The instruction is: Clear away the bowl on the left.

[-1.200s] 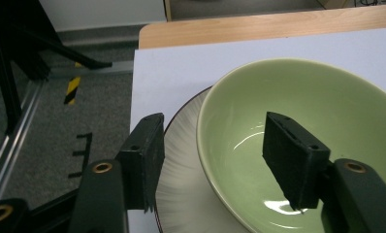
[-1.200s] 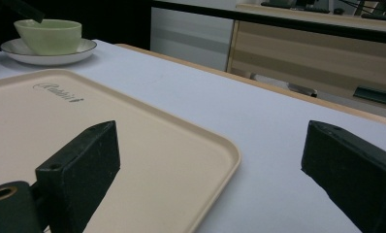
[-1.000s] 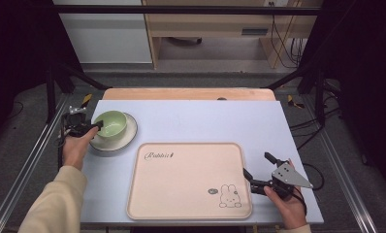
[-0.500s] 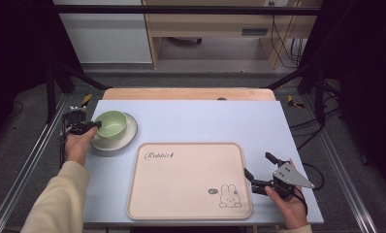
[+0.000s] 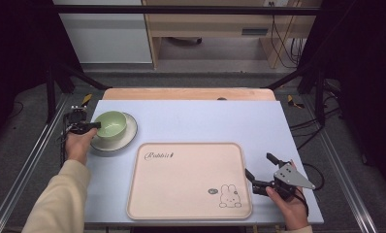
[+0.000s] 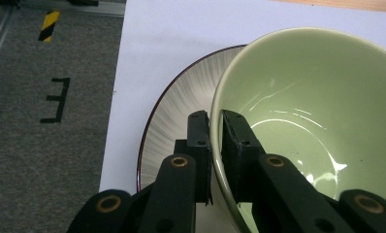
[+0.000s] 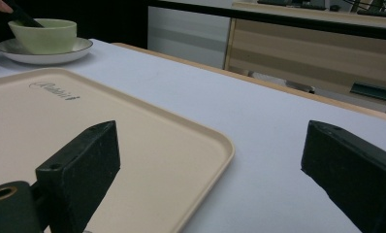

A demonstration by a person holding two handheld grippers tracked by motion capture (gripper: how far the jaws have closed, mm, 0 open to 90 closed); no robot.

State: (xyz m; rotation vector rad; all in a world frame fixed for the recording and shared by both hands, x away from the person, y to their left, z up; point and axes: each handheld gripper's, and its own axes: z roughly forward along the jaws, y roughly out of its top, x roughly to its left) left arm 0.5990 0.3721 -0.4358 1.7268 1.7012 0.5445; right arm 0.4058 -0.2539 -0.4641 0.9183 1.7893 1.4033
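Observation:
A pale green bowl (image 5: 110,124) (image 6: 317,121) (image 7: 43,35) stands on a white plate (image 5: 127,135) (image 6: 181,116) (image 7: 50,57) at the table's left. My left gripper (image 5: 95,125) (image 6: 215,127) has just been closing and is now shut on the bowl's left rim, one jaw inside and one outside. A cream tray (image 5: 191,189) (image 7: 84,121) with a rabbit drawing lies at the front middle. My right gripper (image 5: 259,167) (image 7: 210,165) rests open at the tray's right edge with nothing between its jaws.
The white tabletop (image 5: 205,119) ends in a wooden strip (image 5: 186,93) at the back. Metal frame rails (image 5: 33,155) run along both sides. A wooden cabinet (image 5: 215,29) stands behind the table, with cables on the floor at the right.
My left gripper's jaws closed on the bowl's rim. The right gripper stayed where it was.

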